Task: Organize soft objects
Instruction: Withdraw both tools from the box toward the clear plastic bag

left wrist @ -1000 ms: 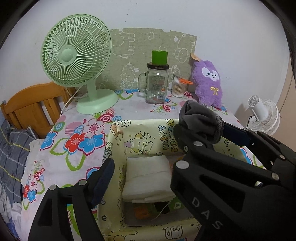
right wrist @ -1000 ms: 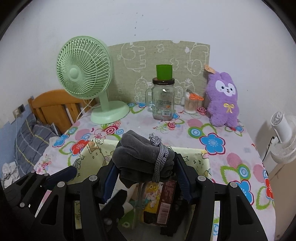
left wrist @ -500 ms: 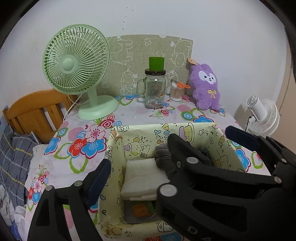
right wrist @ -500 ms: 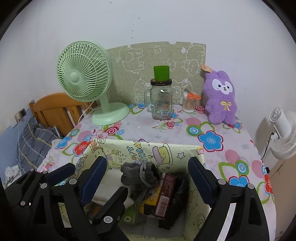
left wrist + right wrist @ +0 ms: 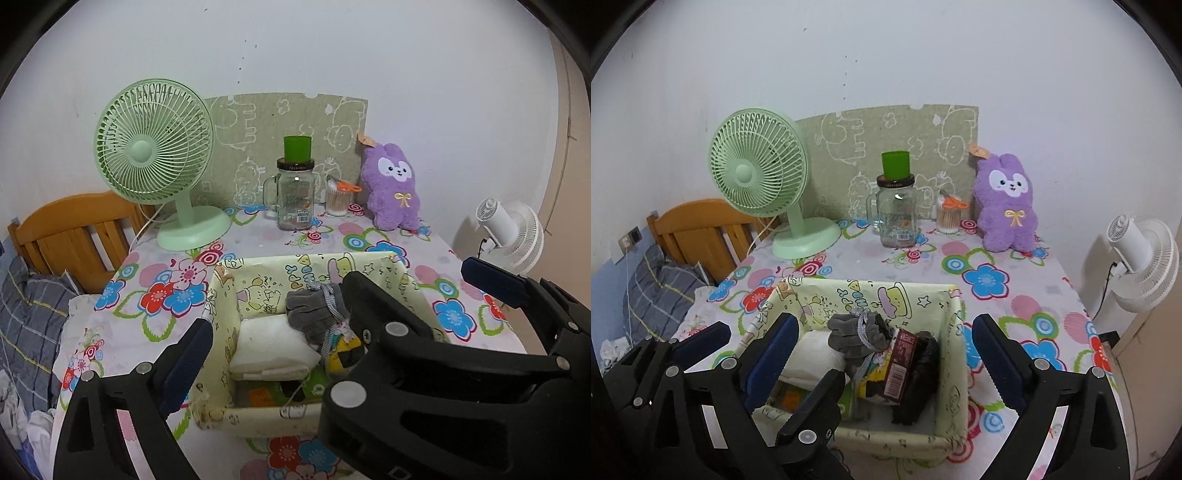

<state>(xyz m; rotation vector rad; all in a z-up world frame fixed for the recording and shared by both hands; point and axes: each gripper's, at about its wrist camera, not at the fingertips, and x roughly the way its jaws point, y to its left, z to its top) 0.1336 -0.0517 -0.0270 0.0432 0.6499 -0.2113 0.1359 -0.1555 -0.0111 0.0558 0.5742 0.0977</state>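
A yellow cartoon-print fabric bin (image 5: 955,325) (image 5: 221,306) stands on the floral table. In it lie a grey rolled glove bundle with a knitted cord (image 5: 855,332) (image 5: 314,314), a folded white cloth (image 5: 812,354) (image 5: 269,343), a dark cloth (image 5: 919,373) and a brown packet (image 5: 899,365). My right gripper (image 5: 882,354) is open and empty, pulled back above the bin's near side. My left gripper (image 5: 332,306) is open and empty, with one finger (image 5: 188,354) left of the bin. A purple plush rabbit (image 5: 1006,206) (image 5: 393,188) sits at the back right.
At the back stand a green desk fan (image 5: 764,184), a glass mug jar with a green cup on top (image 5: 895,214), a cotton-swab holder (image 5: 949,218) and a printed board (image 5: 886,147). A wooden bed frame (image 5: 698,232) is on the left, a white fan (image 5: 1137,258) on the right.
My right gripper opened and dropped the grey glove bundle into the bin, then drew back and up. My left gripper also backed away from the bin.
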